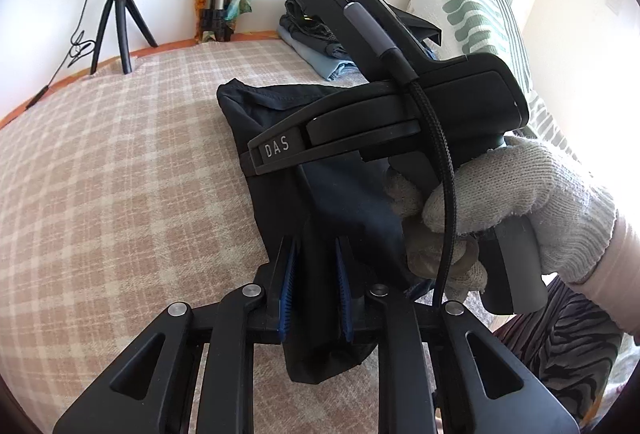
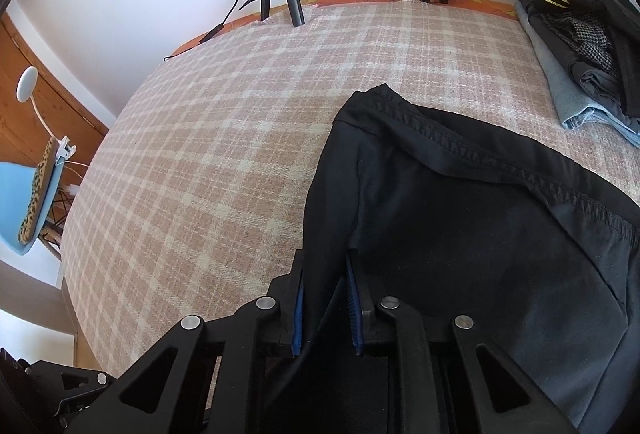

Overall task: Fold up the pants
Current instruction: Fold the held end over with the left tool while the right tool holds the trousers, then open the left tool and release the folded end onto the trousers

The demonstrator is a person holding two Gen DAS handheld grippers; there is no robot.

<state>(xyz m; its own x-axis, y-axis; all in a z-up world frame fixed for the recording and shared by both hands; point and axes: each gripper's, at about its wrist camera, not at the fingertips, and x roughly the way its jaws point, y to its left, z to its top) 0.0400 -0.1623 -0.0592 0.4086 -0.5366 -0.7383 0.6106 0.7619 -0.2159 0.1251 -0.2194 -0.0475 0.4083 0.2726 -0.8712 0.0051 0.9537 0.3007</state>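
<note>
Left wrist view: the left gripper (image 1: 316, 274) has the black pants (image 1: 280, 138) bunched between its slightly parted blue pads, on the checked bedspread (image 1: 120, 174).

Right wrist view: the right gripper (image 2: 325, 298) pinches the pants' (image 2: 460, 202) edge, jaws nearly closed.

Black pants (image 2: 460, 214) are lying bunched on the checked bed cover (image 2: 224, 138), the stitched hem turned upward, one edge being pinched.
</note>
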